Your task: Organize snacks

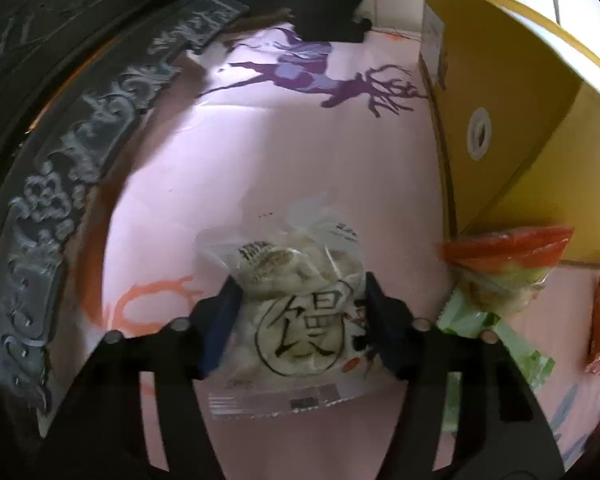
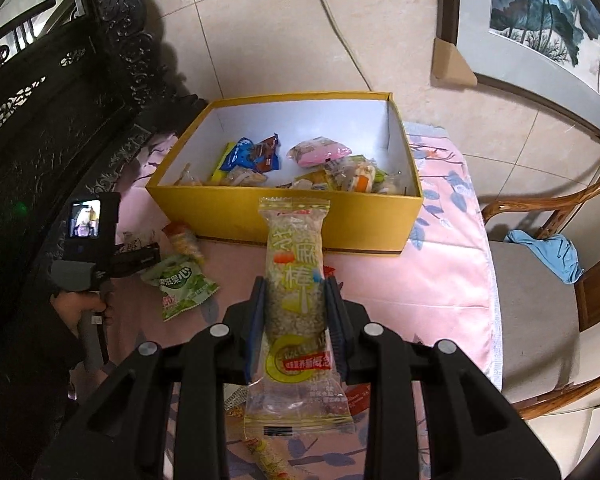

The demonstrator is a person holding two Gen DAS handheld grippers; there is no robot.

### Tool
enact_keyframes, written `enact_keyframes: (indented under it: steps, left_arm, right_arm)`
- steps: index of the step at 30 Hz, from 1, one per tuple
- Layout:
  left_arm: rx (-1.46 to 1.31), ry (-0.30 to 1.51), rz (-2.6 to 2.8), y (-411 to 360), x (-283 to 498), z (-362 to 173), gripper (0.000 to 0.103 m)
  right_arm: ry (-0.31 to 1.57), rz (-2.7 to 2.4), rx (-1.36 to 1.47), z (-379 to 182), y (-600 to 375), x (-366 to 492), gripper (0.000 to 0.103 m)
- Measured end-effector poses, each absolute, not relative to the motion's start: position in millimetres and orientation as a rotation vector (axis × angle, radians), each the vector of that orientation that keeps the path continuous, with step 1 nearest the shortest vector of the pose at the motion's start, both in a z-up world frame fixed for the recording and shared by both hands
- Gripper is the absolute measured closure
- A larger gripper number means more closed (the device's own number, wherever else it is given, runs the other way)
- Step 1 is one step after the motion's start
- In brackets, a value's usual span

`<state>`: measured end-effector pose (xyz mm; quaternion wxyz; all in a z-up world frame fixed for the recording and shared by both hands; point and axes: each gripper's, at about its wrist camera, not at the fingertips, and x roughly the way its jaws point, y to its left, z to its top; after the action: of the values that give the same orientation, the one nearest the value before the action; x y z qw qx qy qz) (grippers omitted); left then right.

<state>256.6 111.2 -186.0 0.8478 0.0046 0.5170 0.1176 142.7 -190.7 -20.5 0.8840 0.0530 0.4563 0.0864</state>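
My left gripper (image 1: 298,292) is shut on a clear bag of pale buns (image 1: 300,280) with a black circled character, low over the pink tablecloth (image 1: 300,152). The yellow box (image 1: 520,132) stands to its right. My right gripper (image 2: 294,290) is shut on a long clear pack of sesame sticks (image 2: 296,280), held above the cloth in front of the open yellow box (image 2: 284,216). The box holds several snack packs (image 2: 252,156). The left gripper (image 2: 140,256) shows at the left of the right wrist view.
A green snack bag (image 2: 184,284) and an orange-topped pack (image 2: 182,240) lie on the cloth left of the box; they also show in the left wrist view (image 1: 512,256). Dark carved furniture (image 2: 60,120) lines the left. A wooden chair (image 2: 548,300) stands at the right.
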Motion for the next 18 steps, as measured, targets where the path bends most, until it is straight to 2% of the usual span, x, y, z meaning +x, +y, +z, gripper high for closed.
enact_keyframes:
  steps: [1, 4, 12, 18]
  left_arm:
    - [-0.017, 1.084, 0.25, 113, 253, -183, 0.051]
    - [-0.109, 1.083, 0.236, 120, 238, -173, 0.057]
    - [-0.1, 0.947, 0.179, 107, 200, -98, 0.057]
    - [-0.086, 0.857, 0.12, 80, 207, -36, 0.056]
  right_arm:
    - [0.952, 0.179, 0.112, -21, -191, 143, 0.074]
    - [0.964, 0.176, 0.125, -23, -193, 144, 0.074]
    - [0.925, 0.201, 0.146, -11, -196, 148, 0.074]
    - [0.795, 0.211, 0.158, 15, -205, 177, 0.074]
